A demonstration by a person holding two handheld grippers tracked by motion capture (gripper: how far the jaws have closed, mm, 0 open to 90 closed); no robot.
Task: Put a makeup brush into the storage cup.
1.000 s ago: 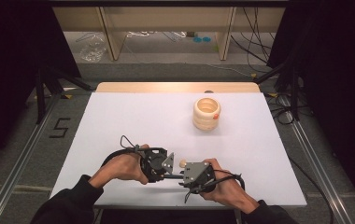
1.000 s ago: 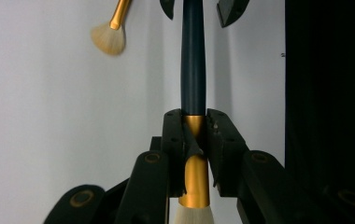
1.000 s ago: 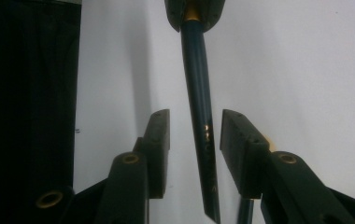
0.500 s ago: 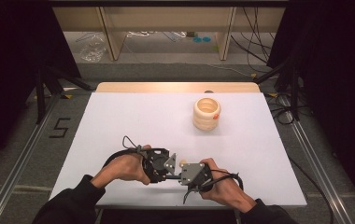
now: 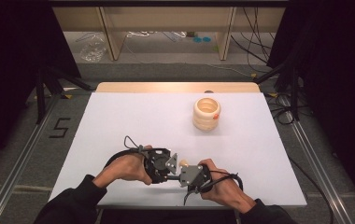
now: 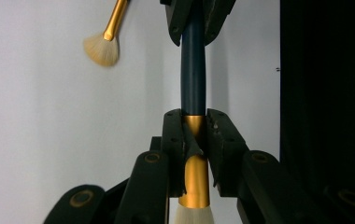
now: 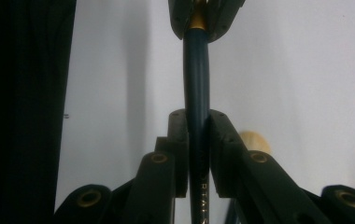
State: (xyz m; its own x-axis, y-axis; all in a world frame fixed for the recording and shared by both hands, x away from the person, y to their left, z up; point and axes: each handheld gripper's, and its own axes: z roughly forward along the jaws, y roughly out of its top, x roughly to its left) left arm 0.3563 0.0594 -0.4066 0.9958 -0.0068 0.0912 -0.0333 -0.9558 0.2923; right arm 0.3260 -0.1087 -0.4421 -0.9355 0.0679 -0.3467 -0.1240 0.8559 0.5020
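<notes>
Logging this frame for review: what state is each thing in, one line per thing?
Left gripper: shut on the makeup brush at its gold ferrule.
Right gripper: jaws just closed, shut on the makeup brush's dark handle.
Makeup brush: held level between both grippers, above the table.
Fan brush: lying loose on the white table.
Ribbed wooden cup: upright, untouched, apart from both grippers.

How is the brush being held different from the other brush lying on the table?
The held brush has a dark blue handle and is lifted, with the left hand-held gripper shut on its gold collar and the right hand-held gripper shut on its handle. The other brush lies loose on the white table, untouched. Its bristles spread in a flat fan; the held brush's bristles are mostly cut off by the picture's edge. Both have a gold metal part and pale bristles.
</notes>
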